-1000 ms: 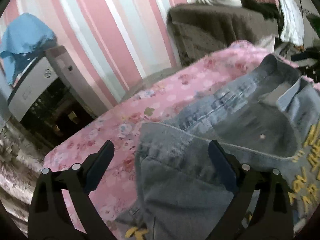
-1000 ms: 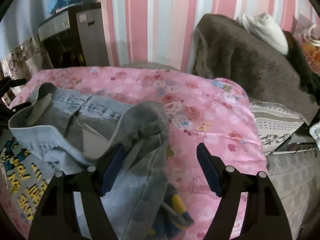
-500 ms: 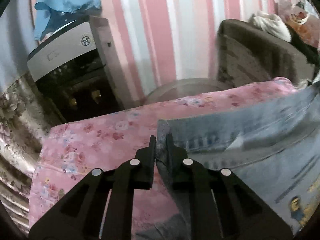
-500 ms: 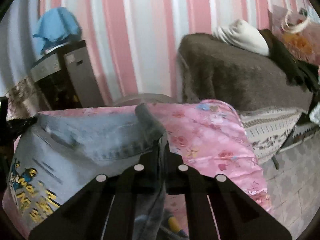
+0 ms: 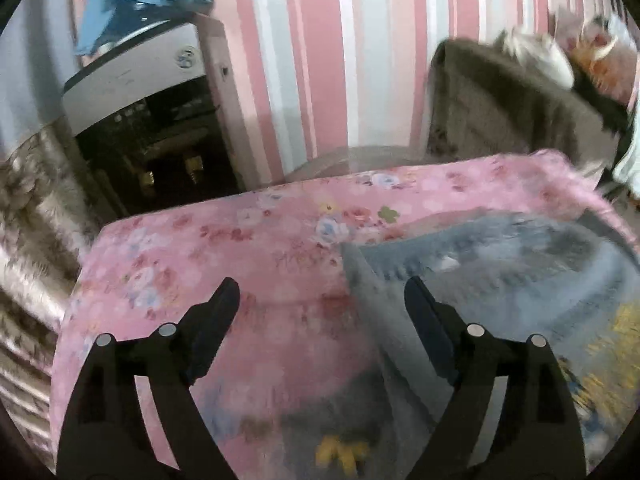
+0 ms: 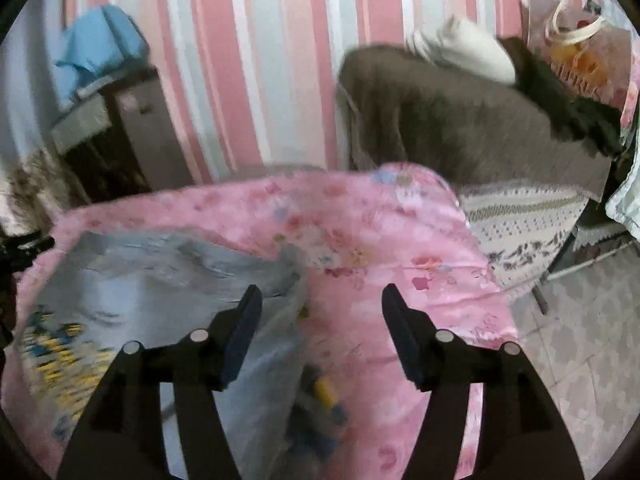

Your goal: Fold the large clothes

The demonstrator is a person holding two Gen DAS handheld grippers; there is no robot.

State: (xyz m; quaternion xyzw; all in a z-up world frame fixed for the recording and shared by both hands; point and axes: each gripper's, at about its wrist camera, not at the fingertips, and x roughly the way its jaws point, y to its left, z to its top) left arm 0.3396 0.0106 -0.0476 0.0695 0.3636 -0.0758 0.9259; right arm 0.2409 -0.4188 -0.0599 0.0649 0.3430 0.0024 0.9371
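A light blue denim garment [image 5: 500, 280] with yellow print lies on the pink floral cover [image 5: 224, 248]. In the left wrist view it fills the right half, its left edge just inside the right finger. My left gripper [image 5: 322, 306] is open and empty above that edge. In the right wrist view the denim [image 6: 152, 280] lies at the left on the pink cover [image 6: 400, 248], its right edge hanging under the left finger. My right gripper [image 6: 322, 316] is open and empty over that edge. Both views are blurred.
A pink striped wall is behind. A grey and black cabinet [image 5: 144, 120] with a blue cloth on top stands at the back left. A brown covered seat [image 6: 460, 120] with white and black clothes is at the back right. Tiled floor [image 6: 580, 340] lies right of the cover.
One second ago both grippers were open at the denim. Half a second ago both were shut on its edges, holding it up. Now both are open and the denim lies on the cover.
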